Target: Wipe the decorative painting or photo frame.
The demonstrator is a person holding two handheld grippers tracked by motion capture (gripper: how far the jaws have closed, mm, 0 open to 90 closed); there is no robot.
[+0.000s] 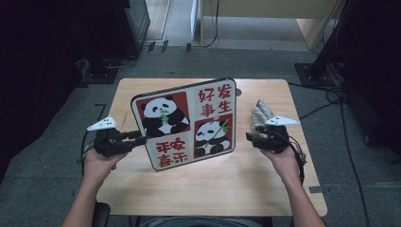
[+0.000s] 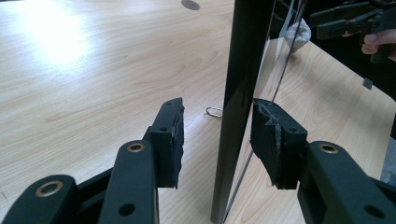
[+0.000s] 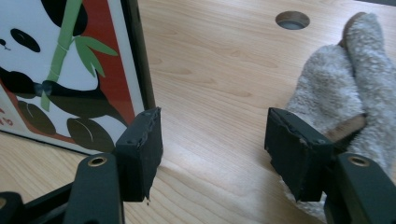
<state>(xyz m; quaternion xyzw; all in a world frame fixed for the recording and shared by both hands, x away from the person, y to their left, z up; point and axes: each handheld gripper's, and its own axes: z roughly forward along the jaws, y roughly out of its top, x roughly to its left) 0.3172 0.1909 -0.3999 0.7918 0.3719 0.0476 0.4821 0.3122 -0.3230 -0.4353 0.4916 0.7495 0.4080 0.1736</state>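
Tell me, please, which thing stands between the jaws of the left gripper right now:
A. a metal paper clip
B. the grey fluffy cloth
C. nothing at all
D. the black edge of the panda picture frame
D. In the left gripper view, the dark edge of the panda picture frame stands upright between the jaws of the left gripper; one pad is at the frame, the other apart from it.

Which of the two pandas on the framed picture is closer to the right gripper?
The lower-right panda, holding a bamboo sprig, on the framed picture; the other sits upper left.
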